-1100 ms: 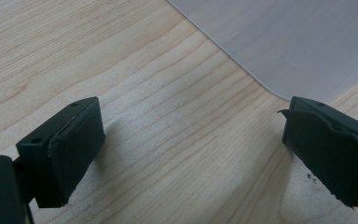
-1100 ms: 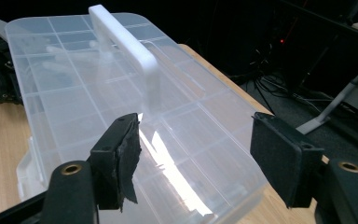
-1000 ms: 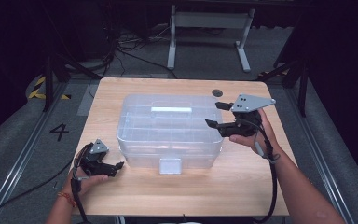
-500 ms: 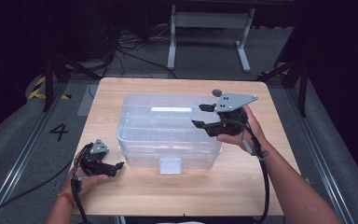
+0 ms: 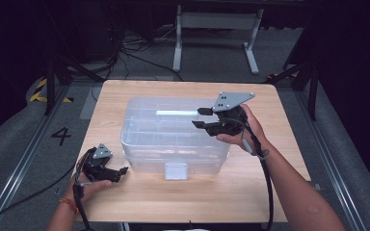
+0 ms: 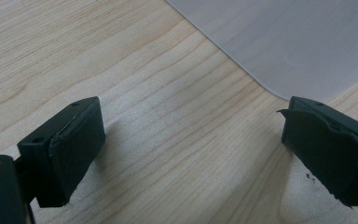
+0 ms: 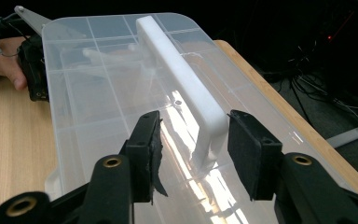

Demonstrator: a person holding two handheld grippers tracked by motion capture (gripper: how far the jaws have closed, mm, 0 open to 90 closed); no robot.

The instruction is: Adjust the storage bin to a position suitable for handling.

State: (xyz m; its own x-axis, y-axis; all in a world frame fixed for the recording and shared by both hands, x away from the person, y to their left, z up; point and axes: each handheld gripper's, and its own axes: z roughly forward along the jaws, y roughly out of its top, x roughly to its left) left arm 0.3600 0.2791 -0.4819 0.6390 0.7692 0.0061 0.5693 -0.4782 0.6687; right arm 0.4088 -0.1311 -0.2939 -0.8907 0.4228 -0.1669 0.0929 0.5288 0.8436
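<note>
Clear plastic storage box (image 5: 173, 139), one, sits mid-desk (image 5: 289, 144) on pale wood grain; ribbed lid, one white bar handle (image 7: 182, 88), one front latch (image 5: 176, 171). Two tools. Right tool (image 5: 200, 118), jaws parted, has moved leftward from the box's right edge since the earlier frames and now hovers over the lid, straddling the handle's near end without touching. Left tool (image 5: 120, 172), unmoved, rests on the desk by the box's near-left corner, jaws wide apart.

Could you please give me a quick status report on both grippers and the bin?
Right gripper open, astride lid handle. Left gripper open, over table. Clear bin closed.
</note>
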